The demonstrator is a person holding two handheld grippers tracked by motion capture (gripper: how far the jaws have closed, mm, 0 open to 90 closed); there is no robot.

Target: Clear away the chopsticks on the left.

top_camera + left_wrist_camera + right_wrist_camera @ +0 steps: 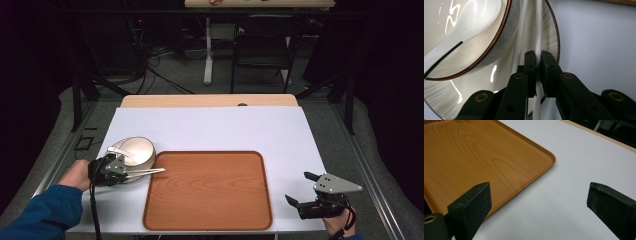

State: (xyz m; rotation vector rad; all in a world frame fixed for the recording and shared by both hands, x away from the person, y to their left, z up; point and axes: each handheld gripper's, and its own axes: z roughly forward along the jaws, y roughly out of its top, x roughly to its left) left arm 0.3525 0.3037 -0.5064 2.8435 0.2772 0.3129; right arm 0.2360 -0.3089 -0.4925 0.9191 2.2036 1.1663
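Nearest, at the table's front right: right gripper (pixel 302 189), held in a hand (pixel 340 227), jaws spread wide over the white mat (pixel 210 132) with nothing between them, just right of the wooden tray (pixel 207 192). The tray lies bare at front centre of the mat. At front left: left gripper (pixel 131 173), held by a hand (pixel 77 175) with a blue sleeve (pixel 42 215), jaws pinched narrow on thin white chopsticks (pixel 147 171), which reach level toward the tray's left edge. Behind and beneath them, just left of the tray: a shallow white plate (pixel 549 37) with a dark rim, bearing a white bowl (pixel 136 150) that contains a white spoon (pixel 466 27). Farther back: the bare wooden table edge (pixel 210 100).
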